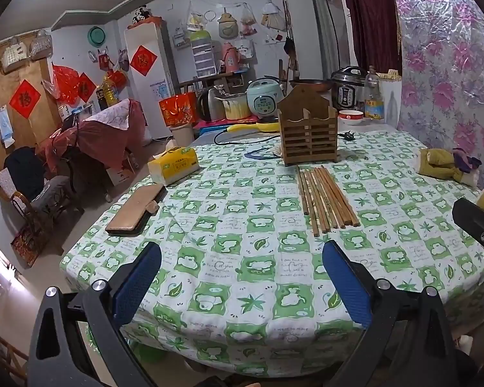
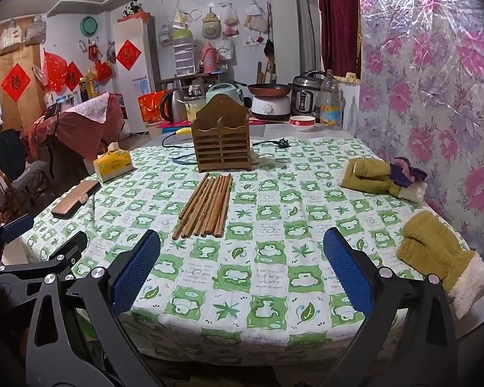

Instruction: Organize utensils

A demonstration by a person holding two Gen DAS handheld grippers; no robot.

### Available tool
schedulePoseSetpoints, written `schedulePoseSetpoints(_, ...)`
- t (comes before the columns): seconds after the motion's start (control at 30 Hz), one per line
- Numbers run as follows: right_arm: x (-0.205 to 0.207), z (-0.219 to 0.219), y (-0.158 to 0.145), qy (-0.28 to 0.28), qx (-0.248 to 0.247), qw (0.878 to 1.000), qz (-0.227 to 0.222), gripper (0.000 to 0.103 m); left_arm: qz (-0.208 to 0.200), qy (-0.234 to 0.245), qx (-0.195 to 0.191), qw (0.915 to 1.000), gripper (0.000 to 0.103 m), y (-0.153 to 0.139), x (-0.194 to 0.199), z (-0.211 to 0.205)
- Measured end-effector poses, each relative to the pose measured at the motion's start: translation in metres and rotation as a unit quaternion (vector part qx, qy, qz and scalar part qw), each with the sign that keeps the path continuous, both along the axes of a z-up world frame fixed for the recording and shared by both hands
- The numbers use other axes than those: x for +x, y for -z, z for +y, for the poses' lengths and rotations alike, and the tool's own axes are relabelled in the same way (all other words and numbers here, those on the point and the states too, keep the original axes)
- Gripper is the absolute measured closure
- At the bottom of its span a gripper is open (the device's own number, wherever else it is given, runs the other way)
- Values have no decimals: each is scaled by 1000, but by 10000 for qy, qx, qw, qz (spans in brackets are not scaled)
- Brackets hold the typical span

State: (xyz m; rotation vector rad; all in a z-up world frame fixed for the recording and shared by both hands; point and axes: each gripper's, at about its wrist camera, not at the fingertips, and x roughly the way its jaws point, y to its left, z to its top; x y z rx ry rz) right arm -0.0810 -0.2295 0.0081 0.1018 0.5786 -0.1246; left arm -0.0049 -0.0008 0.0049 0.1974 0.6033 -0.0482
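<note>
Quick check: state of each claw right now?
Left claw: open, holding nothing.
Right claw: open, holding nothing.

Indoor artificial light, moderately bright, cool cast. Strong glare on crinkled plastic over floral wall [image 2: 435, 74], bright patch at ceiling top left. Soft shadows beside wooden holder [image 2: 221, 140]. Heavy fisheye curvature, table edge [image 1: 90, 242] bowed, black vignette in corners. Centre sharp, periphery slightly soft.
</note>
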Motion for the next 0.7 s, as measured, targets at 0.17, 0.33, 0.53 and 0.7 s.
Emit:
schedulePoseSetpoints(0.17, 1, -5, 1, -5, 22, 10000, -21, 6, -4, 1, 0, 10000, 5, -1, -2, 1)
schedulePoseSetpoints(0.33, -2, -6, -3, -8, 44, 10000, -53, 6, -3, 2, -2, 10000, 5, -2, -2, 1)
schedulePoseSetpoints(0.53, -2, -5, -3, -8, 45, 10000, -45, 6, -6, -6, 9, 10000, 5, -1, -2, 1)
schedulePoseSetpoints(0.7, -3, -5, -5, -7, 37, 10000, -65, 6, -7, 2, -1, 10000, 5, -1, -2, 2)
